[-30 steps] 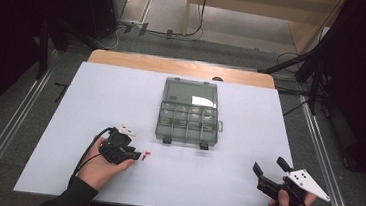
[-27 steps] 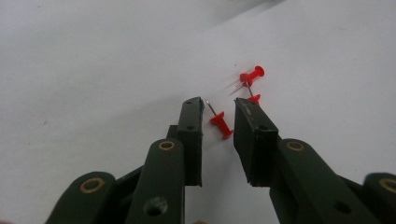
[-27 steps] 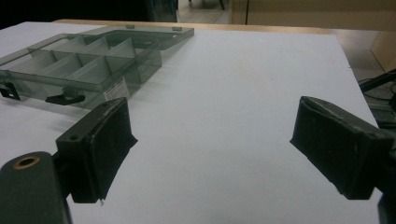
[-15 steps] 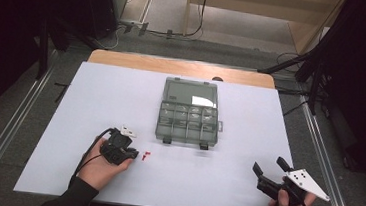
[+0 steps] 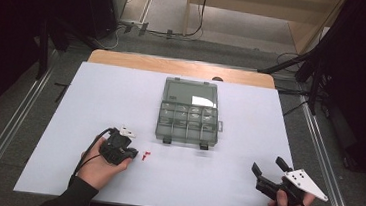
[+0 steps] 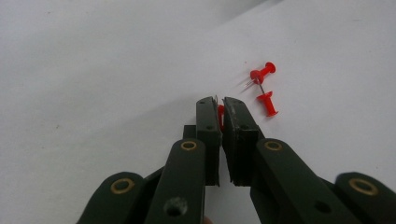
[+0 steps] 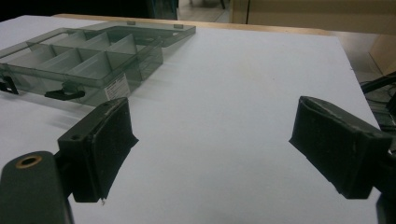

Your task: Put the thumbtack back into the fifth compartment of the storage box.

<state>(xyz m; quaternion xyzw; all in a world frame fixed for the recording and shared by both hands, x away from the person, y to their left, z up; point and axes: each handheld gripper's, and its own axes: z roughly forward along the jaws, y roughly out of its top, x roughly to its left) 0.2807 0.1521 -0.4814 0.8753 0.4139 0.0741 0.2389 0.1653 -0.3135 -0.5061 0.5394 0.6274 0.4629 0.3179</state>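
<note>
The left gripper point(image 6: 219, 103) has just closed, seemingly on a red pushpin point(image 6: 220, 113); two loose pushpins point(image 6: 262, 74) lie at one o'clock. The right gripper point(image 7: 210, 140) is apart.

Black jaws with brass rivets, grey plate, dark sleeve point(image 5: 75, 194).

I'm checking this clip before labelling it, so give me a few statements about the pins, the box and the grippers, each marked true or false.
1. The left gripper is shut on a red pin. True.
2. Two more pins lie beside it on the table. True.
3. The box is closed. False: its lid lies open.
4. The right gripper holds a pin. False: it is open and empty.
5. Pins fill the box. False: its compartments look empty.
</note>
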